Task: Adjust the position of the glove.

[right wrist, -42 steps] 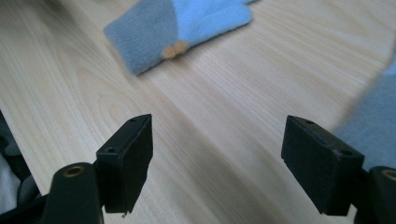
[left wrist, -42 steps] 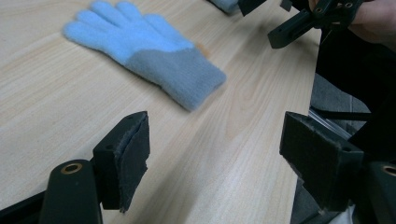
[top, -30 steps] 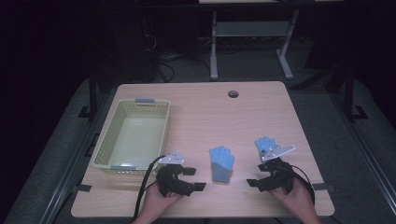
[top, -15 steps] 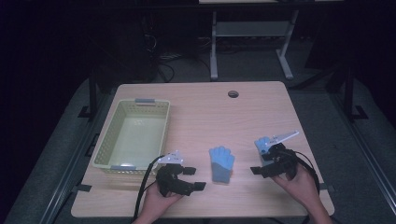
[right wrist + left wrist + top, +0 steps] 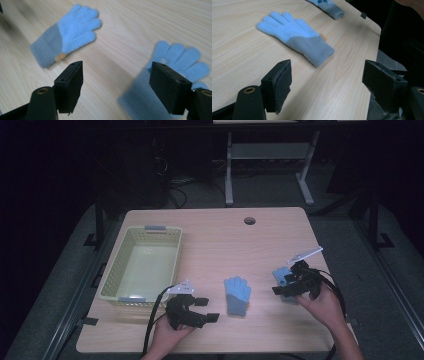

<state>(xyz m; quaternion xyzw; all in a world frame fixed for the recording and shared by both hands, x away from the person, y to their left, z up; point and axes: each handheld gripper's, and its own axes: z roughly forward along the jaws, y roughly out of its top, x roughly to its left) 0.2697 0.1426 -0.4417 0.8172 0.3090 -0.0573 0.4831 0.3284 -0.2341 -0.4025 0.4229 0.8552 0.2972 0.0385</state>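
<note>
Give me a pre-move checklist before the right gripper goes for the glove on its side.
1. Right gripper jaws apart: ok. They have just been closing a little, and nothing is between them.
2. Right gripper over its target: ok. In the right gripper view the near glove lies under the right-hand jaw, blurred.
3. Near glove free of the middle glove: ok, bare table separates them.
4. Left gripper out of the way: ok. It rests near the table's front edge, jaws open and empty.
5. Basket ready to receive: ok, nothing in it.
6. Near glove lying flat: cannot tell, the gripper covers part of it.
</note>
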